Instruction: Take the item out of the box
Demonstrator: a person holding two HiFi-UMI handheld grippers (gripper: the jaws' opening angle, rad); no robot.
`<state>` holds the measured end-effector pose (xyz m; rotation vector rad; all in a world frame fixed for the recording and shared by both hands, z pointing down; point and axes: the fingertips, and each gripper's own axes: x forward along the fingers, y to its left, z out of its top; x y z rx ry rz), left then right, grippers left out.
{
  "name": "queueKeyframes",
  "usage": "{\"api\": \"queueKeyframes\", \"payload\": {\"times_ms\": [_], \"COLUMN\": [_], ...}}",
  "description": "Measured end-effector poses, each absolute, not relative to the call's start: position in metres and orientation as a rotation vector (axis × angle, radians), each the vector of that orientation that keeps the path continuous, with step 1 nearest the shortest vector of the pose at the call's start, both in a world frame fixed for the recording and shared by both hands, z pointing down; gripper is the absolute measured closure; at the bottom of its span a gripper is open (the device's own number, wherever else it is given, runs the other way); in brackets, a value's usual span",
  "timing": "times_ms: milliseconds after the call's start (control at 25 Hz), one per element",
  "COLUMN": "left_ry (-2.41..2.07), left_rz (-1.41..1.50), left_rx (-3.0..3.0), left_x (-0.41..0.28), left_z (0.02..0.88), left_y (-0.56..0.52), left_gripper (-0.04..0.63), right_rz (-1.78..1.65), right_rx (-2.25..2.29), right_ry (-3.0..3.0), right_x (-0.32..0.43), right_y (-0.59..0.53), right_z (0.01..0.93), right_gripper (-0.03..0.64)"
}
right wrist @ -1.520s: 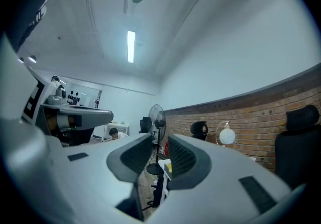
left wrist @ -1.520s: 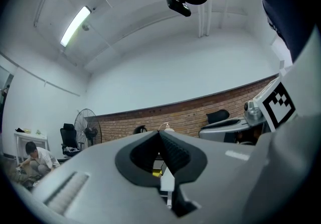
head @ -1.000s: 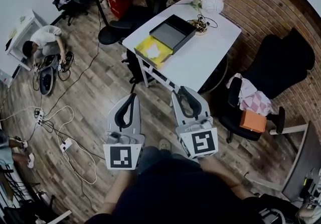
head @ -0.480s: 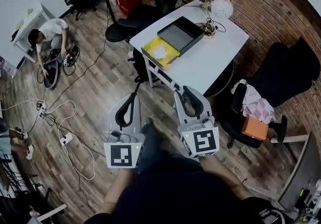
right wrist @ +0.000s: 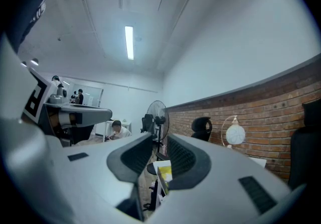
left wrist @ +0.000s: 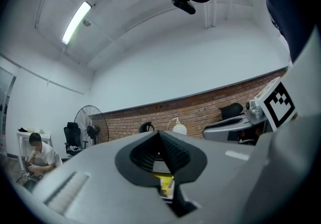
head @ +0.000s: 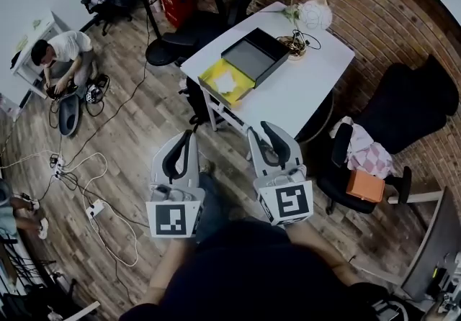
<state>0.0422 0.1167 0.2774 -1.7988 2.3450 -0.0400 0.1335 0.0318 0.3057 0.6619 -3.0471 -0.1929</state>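
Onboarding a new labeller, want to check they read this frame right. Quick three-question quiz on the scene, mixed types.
1. True or false: the left gripper is shut on the white item.
2. Where is the yellow box? A) on the white table, beside the dark grey box; B) on the floor; C) on an office chair.
3. Fill in: at the table's far end stands a ____ with a white globe shade.

Key
1. False: its jaws meet with nothing between them, well short of the table.
2. A
3. lamp
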Motion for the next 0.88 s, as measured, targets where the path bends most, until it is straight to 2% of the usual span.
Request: {"api": "queueKeyframes", "payload": {"times_ms": [280,880], "left_ry": [2.273,1.971], "left_rz": [-0.052,-0.099], "left_rx": [-1.891,-2.350], "left_x": [0.002,-0.130], "left_z": [0.280,0.308], "left_y": [0.069,-0.084], "left_gripper": [0.584,0.584], "right_rz": [-0.192,-0.095], "right_rx": [0.767,1.144], "right_ry": [-3.020,-2.823], "right_x": [0.099,-0.024], "right_y": [-0.010,-0.131], "right_z": [0.310,0.334], "right_gripper": [0.532,0.532]}}
